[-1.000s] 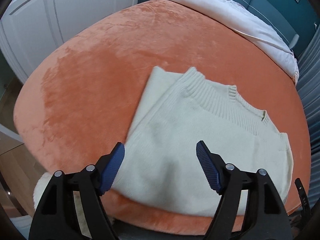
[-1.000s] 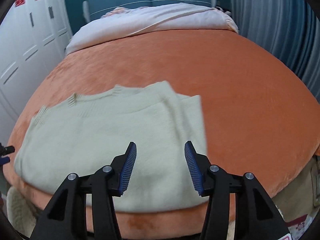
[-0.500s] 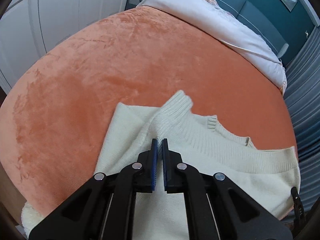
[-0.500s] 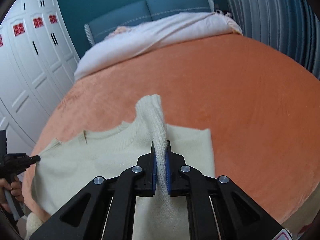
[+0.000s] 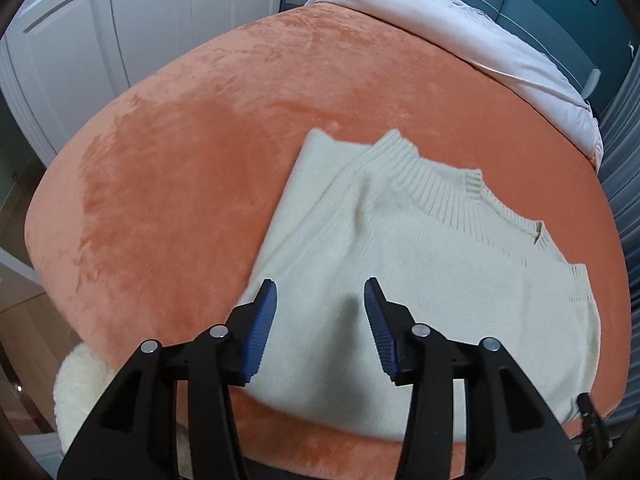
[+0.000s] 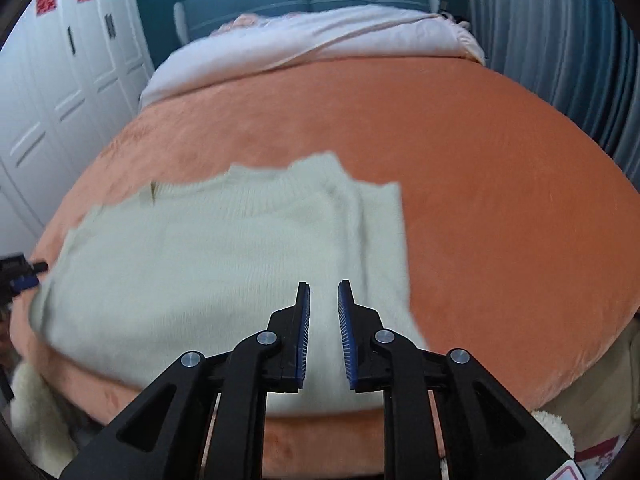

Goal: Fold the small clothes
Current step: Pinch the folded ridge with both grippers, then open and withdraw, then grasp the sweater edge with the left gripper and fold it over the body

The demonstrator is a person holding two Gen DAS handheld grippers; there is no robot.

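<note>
Sweater: the cream sweater (image 5: 432, 280) lies flat on the orange bed (image 5: 192, 152), at the near edge, collar away from the cameras, one sleeve laid over the body.
Left tongs: the left tongs (image 5: 320, 312) hang over the sweater's left part, jaws opening to a medium gap, nothing between the pads.
Right tongs: the right tongs (image 6: 323, 312) hang over its right part, jaws narrow and opening, no knit pinched between them.
Axis: in these views the sweater's long axis runs side to side, one end under each tool.
Key relation: the cloth lies just ahead of and below both tongs. The folded sleeve edge sits nearest the left tongs in the left view; the far hem end reaches toward the right-hand tool.
Reading: looks like a fold is just laid down; I'd judge the next grab depends on which end gets lifted across.
Background: white duvet (image 6: 320, 36) at the head of the bed, wardrobe doors (image 6: 48, 80) alongside.
</note>
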